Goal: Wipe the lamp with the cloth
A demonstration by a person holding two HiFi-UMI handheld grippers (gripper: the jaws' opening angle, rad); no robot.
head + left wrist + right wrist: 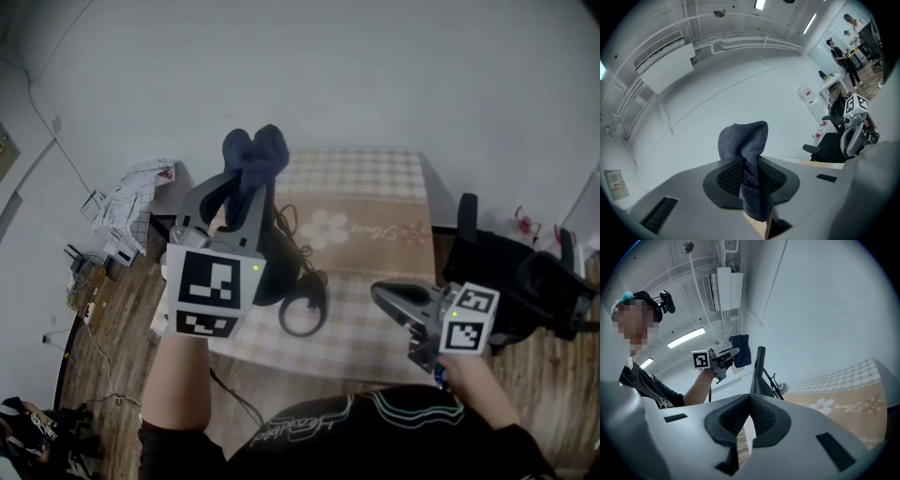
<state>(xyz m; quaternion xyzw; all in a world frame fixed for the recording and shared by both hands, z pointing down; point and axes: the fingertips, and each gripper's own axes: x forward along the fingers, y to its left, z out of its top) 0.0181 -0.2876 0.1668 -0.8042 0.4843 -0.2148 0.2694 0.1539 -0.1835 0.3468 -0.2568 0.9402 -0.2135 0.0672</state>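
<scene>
Head view, looking steeply down at a table covered in a checked cloth with a flower printed on it. A person holds a two-jaw gripper in each hand.

The left gripper is raised above the table's left side. Its jaws pinch a dark blue cloth near the middle, so a bunched wad sticks out past the tips. This grip probably leaves a soft pad free to rub with. The left gripper view shows the same pinch, with the cloth squeezed between the two ribbed pads and a tail hanging below.

The lamp, black and slim, stands on the table just beyond and below the left gripper, partly hidden by it. In the right gripper view the lamp rises as a dark upright stem, with the cloth close to its top but not clearly touching it.

The right gripper hovers low at the table's near right edge, well apart from the lamp. Its jaws are pressed together at the tips with nothing between them (it seems to be waiting, perhaps to steady the lamp). Wiping looks about to begin.

A black office chair sits to the right.
</scene>
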